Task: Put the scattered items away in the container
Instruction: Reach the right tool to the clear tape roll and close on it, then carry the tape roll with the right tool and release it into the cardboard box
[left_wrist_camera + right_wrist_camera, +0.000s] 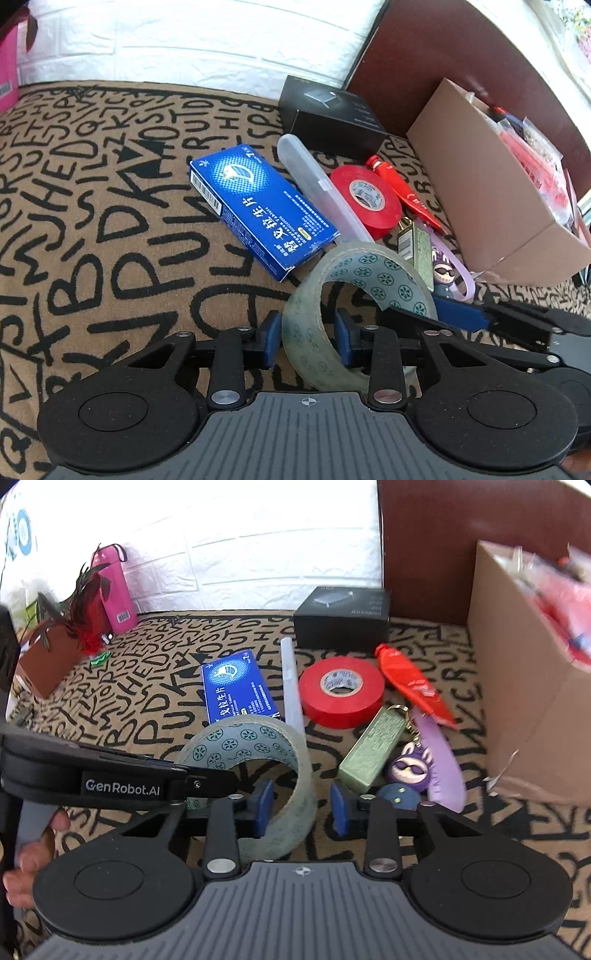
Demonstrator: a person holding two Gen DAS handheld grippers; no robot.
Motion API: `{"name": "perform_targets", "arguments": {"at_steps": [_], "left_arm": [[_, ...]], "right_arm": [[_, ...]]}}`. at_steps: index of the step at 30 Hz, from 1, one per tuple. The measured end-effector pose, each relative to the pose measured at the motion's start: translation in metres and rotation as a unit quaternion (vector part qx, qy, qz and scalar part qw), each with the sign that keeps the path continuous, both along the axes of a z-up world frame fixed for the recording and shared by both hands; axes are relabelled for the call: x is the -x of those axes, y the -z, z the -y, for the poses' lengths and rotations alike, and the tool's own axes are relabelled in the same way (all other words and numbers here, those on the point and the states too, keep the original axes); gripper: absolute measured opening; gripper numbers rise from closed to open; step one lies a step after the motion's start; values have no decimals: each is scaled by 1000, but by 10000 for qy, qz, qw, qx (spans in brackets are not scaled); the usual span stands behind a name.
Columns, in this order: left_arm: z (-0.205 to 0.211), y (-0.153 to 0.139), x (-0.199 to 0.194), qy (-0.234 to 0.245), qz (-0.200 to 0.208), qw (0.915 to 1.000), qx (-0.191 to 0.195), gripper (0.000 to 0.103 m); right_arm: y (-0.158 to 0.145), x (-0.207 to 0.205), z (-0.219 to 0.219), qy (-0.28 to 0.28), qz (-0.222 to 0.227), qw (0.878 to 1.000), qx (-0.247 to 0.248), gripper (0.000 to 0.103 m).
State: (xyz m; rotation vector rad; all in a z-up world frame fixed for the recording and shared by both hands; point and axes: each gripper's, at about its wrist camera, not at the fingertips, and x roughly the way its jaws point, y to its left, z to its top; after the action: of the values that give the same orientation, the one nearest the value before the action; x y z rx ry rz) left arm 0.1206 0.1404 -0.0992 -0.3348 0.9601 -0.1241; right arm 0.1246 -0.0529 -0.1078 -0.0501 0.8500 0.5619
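Note:
A clear tape roll [354, 273] with green flower prints stands tilted on the lettered cloth. My left gripper [306, 341] straddles its near wall, one blue pad outside the ring and one inside, both pressing on it. My right gripper [301, 808] straddles the same roll [258, 738] from the other side. Its left pad sits inside the ring, and a strip of cloth shows between the roll and the right pad. The cardboard box [480, 184], holding red packets, stands at the right. A blue carton [258, 210], clear tube [317, 184], red tape roll [369, 195], red pouch [410, 195] and keychains [445, 273] lie beyond.
A black box [332, 114] sits at the back by the dark red panel. A pink bottle [114, 590] and a brown box with red feathers [55, 653] stand far left. A person's hand [33, 853] holds the left gripper's handle. The lettered cloth [110, 221] lies bare at the left.

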Motion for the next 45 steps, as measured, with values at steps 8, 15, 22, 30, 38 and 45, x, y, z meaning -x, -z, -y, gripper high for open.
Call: {"name": "perform_targets", "arguments": {"at_steps": [8, 15, 22, 30, 38, 45], "left_arm": [[8, -3, 7, 102, 89, 9998, -131, 31], [20, -5, 12, 98, 1, 9996, -252, 29], [52, -23, 33, 313, 53, 9990, -324, 25], [118, -99, 34, 805, 905, 9914, -494, 24], [196, -168, -23, 1215, 1187, 9855, -57, 19], [264, -202, -89, 1443, 1287, 9810, -146, 20]], "right_arm": [[-3, 14, -1, 40, 71, 9998, 156, 29], [-3, 17, 11, 156, -39, 9999, -24, 26], [-16, 47, 49, 461, 174, 9986, -184, 20], [-78, 72, 112, 862, 1072, 9902, -230, 20], [-150, 46, 195, 1438, 1559, 9758, -529, 19], [-180, -7, 232, 1853, 1825, 9656, -1, 16]]}}
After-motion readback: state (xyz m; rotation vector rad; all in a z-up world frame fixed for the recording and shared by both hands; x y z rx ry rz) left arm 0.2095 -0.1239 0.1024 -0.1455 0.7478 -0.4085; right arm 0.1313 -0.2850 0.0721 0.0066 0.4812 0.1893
